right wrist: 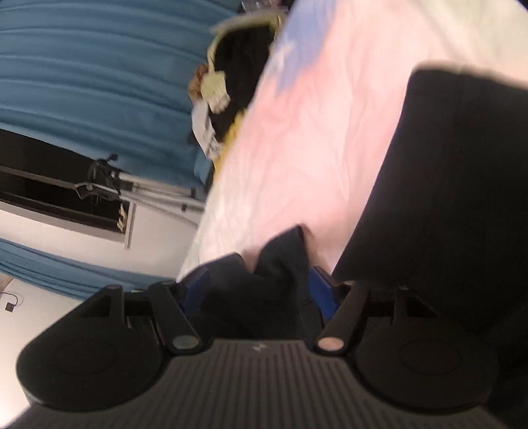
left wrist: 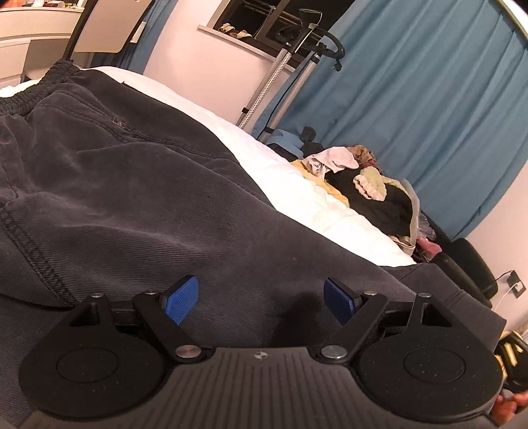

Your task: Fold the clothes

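Observation:
Dark grey sweatpants (left wrist: 132, 184) lie spread on the white bed (left wrist: 297, 184), waistband at the far left. My left gripper (left wrist: 260, 300) is open, its blue pads (left wrist: 183, 298) just above the trouser fabric, holding nothing. In the blurred, tilted right wrist view my right gripper (right wrist: 260, 290) has a bunch of the dark fabric (right wrist: 274, 264) between its blue pads (right wrist: 325, 297); more of the garment (right wrist: 445, 198) hangs at the right over the bed sheet (right wrist: 313, 148).
A pile of mixed clothes (left wrist: 366, 188) sits at the bed's far edge, also seen in the right wrist view (right wrist: 231, 82). Blue curtains (left wrist: 412, 99), a garment steamer stand (left wrist: 297, 49), a chair (left wrist: 109, 26) and a white desk (left wrist: 29, 39) stand behind the bed.

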The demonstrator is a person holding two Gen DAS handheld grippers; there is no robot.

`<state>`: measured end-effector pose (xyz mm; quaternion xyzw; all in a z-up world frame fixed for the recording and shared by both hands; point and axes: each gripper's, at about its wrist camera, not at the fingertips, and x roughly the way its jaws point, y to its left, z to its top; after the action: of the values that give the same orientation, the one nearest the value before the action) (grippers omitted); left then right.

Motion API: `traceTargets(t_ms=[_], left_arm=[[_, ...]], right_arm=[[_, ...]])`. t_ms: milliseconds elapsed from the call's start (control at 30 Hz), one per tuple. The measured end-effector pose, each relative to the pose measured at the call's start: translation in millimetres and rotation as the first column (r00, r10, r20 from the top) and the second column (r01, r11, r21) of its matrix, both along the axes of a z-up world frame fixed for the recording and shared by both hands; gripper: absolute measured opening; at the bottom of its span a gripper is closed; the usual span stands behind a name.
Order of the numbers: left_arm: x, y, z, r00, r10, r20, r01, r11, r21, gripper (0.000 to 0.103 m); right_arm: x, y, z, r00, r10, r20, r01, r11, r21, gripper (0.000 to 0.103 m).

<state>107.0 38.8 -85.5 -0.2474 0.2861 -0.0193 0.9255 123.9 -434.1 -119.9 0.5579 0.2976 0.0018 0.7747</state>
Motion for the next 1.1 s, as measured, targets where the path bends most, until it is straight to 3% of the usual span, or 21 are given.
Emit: traceTargets(t_ms=[67, 133, 167, 200, 267, 333, 400, 533, 600, 667, 700, 800, 933, 1100], left_arm=[[1, -1, 0, 1.0, -0.006, -0.003, 0.006, 1.0, 0.012, 0.085], [-1, 0, -1, 1.0, -0.008, -0.002, 0.008, 1.0, 0.011, 0.085], [-2, 0, -1, 1.0, -0.007, -0.001, 0.007, 1.0, 0.006, 0.085], [-3, 1, -1, 1.0, -0.005, 0.0, 0.005, 1.0, 0.001, 0.085], [-4, 2, 0, 1.0, -0.001, 0.005, 0.001, 1.0, -0.009, 0.085], [-3, 1, 0, 1.0, -0.009, 0.009, 0.009, 1.0, -0.003, 0.085], [-3, -1, -1, 1.0, -0.017, 0.01, 0.017, 1.0, 0.002, 0.085], [-4, -1, -3, 1.0, -0.015, 0.006, 0.015, 1.0, 0.001, 0.085], [-3, -1, -3, 1.0, -0.017, 0.009, 0.017, 1.0, -0.001, 0.085], [-3, -1, -3, 1.0, -0.02, 0.015, 0.02, 1.0, 0.0, 0.085], [-3, -1, -3, 1.0, -0.02, 0.018, 0.02, 1.0, -0.001, 0.085], [-5, 3, -3, 0.999, -0.018, 0.027, 0.018, 0.999, -0.026, 0.085], [-11, 7, 4, 0.997, -0.017, 0.075, 0.02, 0.998, -0.051, 0.085], [-19, 5, 16, 0.985, -0.034, 0.172, 0.042, 0.998, -0.044, 0.085]], right_arm=[[12, 4, -11, 1.0, 0.007, -0.015, -0.008, 0.999, -0.046, 0.066], [20, 5, -25, 1.0, 0.018, -0.019, -0.019, 0.999, -0.05, 0.052], [21, 5, -31, 1.0, 0.026, 0.008, -0.026, 0.999, -0.023, 0.026], [21, 8, -32, 0.998, 0.041, 0.057, -0.042, 0.999, 0.024, 0.012], [21, 14, -21, 0.978, 0.079, 0.194, -0.097, 0.992, 0.085, 0.012], [27, 23, -4, 0.954, 0.147, 0.261, -0.16, 0.987, 0.03, 0.012], [28, 27, -3, 0.962, 0.161, 0.223, -0.163, 0.987, -0.006, 0.013], [30, 20, -43, 0.994, 0.099, 0.052, -0.1, 0.995, 0.018, 0.016], [33, 17, -60, 0.996, 0.076, 0.054, -0.08, 0.994, 0.07, 0.016], [39, 20, -57, 0.99, 0.093, 0.104, -0.103, 0.99, 0.093, 0.015], [43, 25, -51, 0.985, 0.114, 0.133, -0.126, 0.989, 0.081, 0.009], [46, 41, -13, 0.973, 0.162, 0.165, -0.15, 0.985, -0.082, 0.005], [40, 19, 37, 0.965, 0.038, 0.259, -0.007, 0.993, -0.119, 0.004], [44, -42, 118, 0.908, -0.097, 0.408, 0.196, 0.958, -0.209, 0.003]])
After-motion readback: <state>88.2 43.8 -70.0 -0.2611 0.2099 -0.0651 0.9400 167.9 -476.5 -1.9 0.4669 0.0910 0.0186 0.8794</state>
